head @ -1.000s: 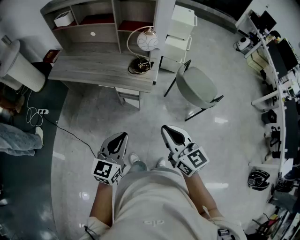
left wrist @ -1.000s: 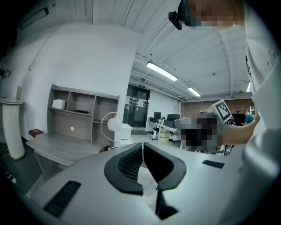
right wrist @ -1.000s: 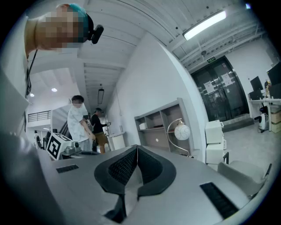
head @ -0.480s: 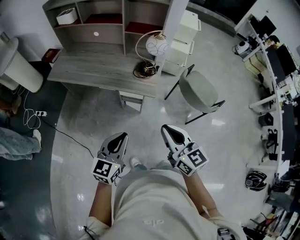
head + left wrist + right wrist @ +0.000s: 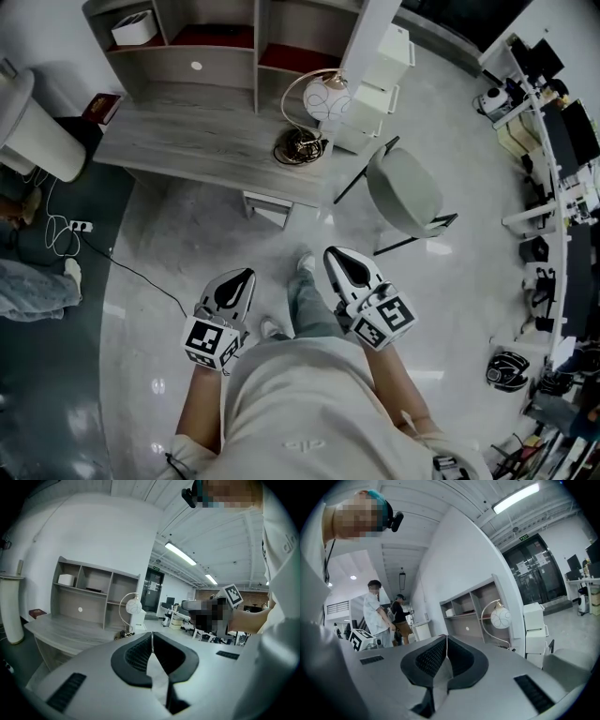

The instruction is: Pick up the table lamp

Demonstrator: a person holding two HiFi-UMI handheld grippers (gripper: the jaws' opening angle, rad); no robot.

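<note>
The table lamp [image 5: 314, 111] stands on the right end of a grey wooden desk [image 5: 187, 141]; it has a white globe shade, a thin arched gold stem and a round base with a coiled cord. It also shows as the lamp [image 5: 131, 609] in the left gripper view and the lamp [image 5: 499, 619] in the right gripper view. My left gripper [image 5: 246, 272] and right gripper [image 5: 330, 254] are held side by side above the floor, well short of the desk. Both are shut with nothing between the jaws.
A grey shelf unit [image 5: 216, 42] rises behind the desk. A grey chair [image 5: 405, 192] stands right of the desk beside stacked white drawers [image 5: 375, 80]. A white bin [image 5: 33, 122] and a floor cable [image 5: 122, 262] lie left. Two people [image 5: 384, 616] stand farther off.
The desk and lamp have drawn nearer and shifted rightward in the head view as I walk forward; one leg now steps out between the grippers. Both grippers stayed shut.
</note>
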